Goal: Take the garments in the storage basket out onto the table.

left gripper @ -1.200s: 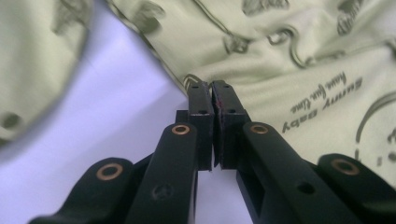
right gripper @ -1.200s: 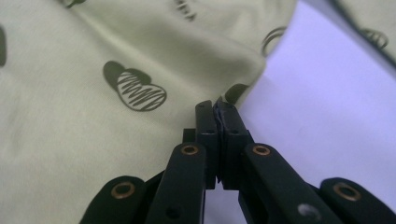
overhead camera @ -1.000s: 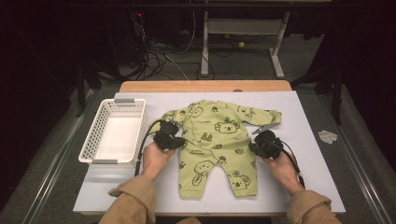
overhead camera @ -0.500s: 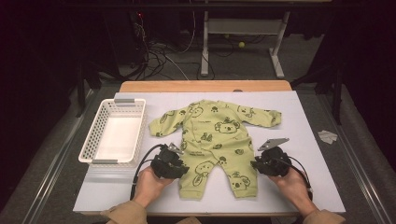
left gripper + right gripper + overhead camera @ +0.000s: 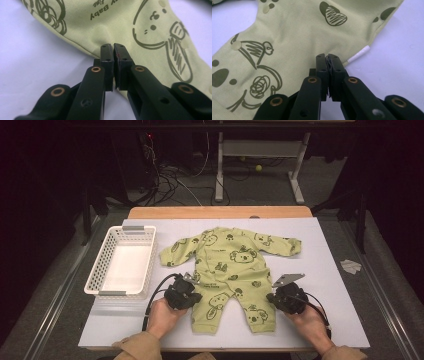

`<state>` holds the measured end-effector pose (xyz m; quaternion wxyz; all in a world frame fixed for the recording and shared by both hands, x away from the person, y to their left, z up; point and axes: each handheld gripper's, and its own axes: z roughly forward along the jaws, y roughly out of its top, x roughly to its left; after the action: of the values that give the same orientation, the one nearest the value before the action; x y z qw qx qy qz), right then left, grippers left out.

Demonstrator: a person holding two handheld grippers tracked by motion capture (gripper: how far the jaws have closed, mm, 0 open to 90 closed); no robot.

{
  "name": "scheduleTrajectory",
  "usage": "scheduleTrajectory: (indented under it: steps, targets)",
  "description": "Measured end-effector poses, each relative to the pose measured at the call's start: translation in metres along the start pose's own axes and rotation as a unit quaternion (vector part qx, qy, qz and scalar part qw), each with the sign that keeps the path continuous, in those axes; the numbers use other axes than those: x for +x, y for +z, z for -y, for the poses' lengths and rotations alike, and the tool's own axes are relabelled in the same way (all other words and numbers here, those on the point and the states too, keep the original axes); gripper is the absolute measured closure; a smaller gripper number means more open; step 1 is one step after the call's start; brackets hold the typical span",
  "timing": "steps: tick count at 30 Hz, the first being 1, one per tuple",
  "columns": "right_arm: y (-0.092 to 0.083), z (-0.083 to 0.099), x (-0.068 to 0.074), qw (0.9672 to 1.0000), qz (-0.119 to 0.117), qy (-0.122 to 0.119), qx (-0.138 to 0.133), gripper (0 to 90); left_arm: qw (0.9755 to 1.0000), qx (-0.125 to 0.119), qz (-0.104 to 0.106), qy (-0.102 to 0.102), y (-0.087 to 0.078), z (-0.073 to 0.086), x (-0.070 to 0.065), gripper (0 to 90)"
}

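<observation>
A light green baby romper (image 5: 230,265) with koala prints lies flat on the pale table (image 5: 330,250), legs toward me. My left gripper (image 5: 192,292) is at the outer edge of the romper's left leg. In the left gripper view its jaws (image 5: 114,51) have just closed and pinch the puckered hem of the cloth (image 5: 120,22). My right gripper (image 5: 273,297) is at the outer edge of the right leg. In the right gripper view its jaws (image 5: 328,61) have just closed on the cloth's (image 5: 299,32) edge, beside a white label (image 5: 359,53).
An empty white mesh basket (image 5: 122,262) stands on the table's left side. A scrap of paper (image 5: 351,266) lies on the floor off the right edge. Beyond the far wooden edge (image 5: 220,212) are cables and a desk frame.
Both hands have drawn back toward me, from the romper's waist to its legs. Both pairs of jaws opened on the way and are now shut on the leg edges.
</observation>
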<state>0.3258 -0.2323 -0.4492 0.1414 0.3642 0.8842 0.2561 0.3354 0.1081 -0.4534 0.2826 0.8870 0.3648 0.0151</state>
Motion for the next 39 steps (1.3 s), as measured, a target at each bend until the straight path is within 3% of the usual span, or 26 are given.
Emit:
scheduleTrajectory:
  steps: [14, 17, 26, 34, 39]
  targets:
    - [-0.021, 0.020, 0.025, 0.9995, -0.024, -0.014, -0.015, 89.3, 0.9998, -0.008, 0.016, 0.007, -0.020, 0.032, -0.017, 82.8]
    - [-0.024, 0.025, 0.029, 0.9989, -0.037, -0.006, -0.027, 89.2, 0.9998, -0.003, 0.019, 0.004, -0.022, 0.039, -0.022, 82.8]
    - [-0.029, 0.036, 0.044, 0.9988, -0.038, -0.021, -0.023, 88.7, 0.9995, -0.010, 0.029, 0.007, -0.022, 0.048, -0.030, 81.5]
    - [-0.030, 0.033, 0.035, 0.9985, -0.032, -0.002, -0.046, 79.0, 0.9992, -0.036, 0.019, -0.009, -0.024, 0.039, -0.017, 67.2]
    - [-0.021, 0.015, 0.013, 0.9984, -0.017, 0.016, -0.052, 77.6, 0.9990, -0.040, -0.001, -0.020, -0.020, 0.017, 0.000, 61.2]
